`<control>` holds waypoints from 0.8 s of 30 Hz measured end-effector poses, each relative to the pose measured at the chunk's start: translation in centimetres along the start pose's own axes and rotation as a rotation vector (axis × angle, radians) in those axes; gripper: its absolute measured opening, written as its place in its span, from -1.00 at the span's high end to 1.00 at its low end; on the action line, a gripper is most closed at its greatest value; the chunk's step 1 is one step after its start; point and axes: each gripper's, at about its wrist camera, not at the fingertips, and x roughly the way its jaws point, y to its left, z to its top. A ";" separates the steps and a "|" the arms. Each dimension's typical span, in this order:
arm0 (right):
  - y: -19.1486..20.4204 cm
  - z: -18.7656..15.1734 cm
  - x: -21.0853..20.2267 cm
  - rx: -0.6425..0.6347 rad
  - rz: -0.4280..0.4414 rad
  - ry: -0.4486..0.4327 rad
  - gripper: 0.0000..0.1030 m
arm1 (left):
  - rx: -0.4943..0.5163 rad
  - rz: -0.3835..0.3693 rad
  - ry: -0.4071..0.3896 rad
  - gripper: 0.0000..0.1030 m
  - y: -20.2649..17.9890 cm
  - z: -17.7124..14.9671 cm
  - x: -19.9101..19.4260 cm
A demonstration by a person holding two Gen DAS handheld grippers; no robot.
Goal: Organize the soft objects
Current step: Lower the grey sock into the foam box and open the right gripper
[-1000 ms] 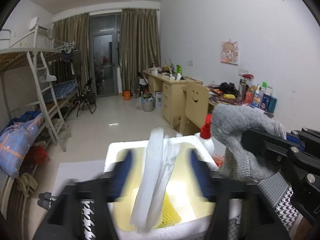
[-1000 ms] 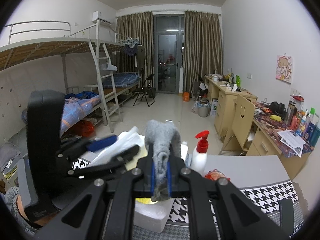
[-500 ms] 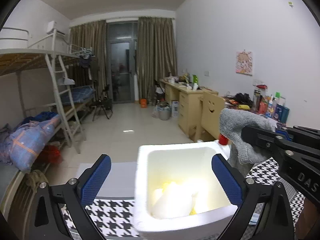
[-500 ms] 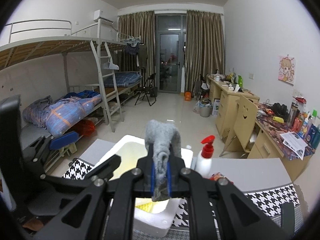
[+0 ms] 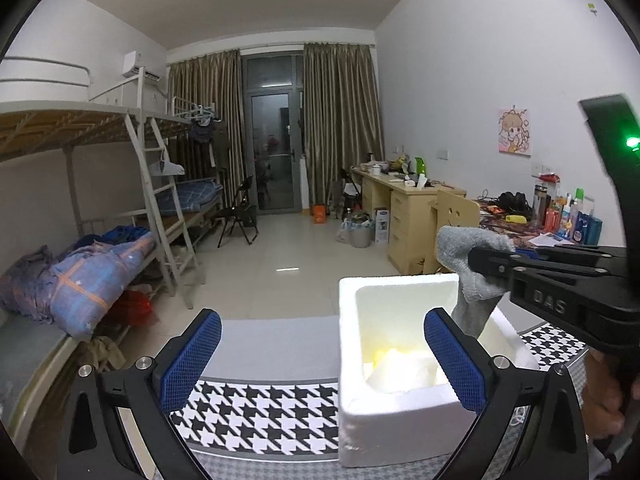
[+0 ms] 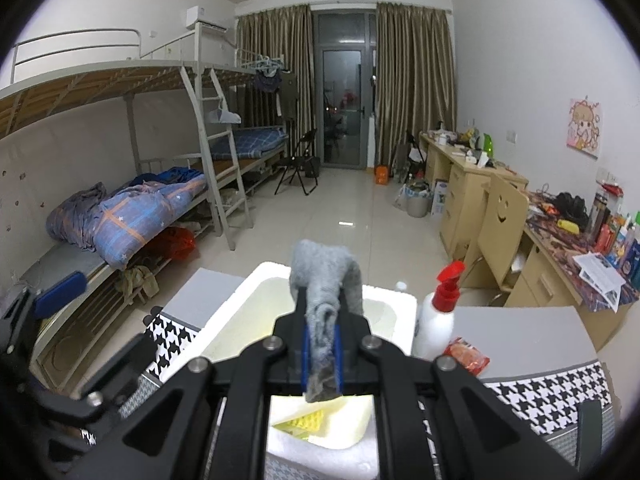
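Right wrist view shows the right gripper (image 6: pixel 322 356) pinching a soft grey sock (image 6: pixel 325 280) above the white foam box (image 6: pixel 390 300), where something white already lies, while the left gripper (image 5: pixel 316 360) is wide open and empty, so dropping the sock looks left to do.

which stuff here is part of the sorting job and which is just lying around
Part of the job:
- grey sock, clamped in the right gripper
- white foam box, with white and yellow items already inside
- left gripper, open and empty

Just lying about:
- spray bottle
- red packet
- houndstooth cloth
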 end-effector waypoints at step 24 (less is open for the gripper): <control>-0.8 -0.9 2.5 0.067 -0.033 0.091 -0.30 | -0.029 0.045 0.015 -0.97 2.0 -1.9 -1.5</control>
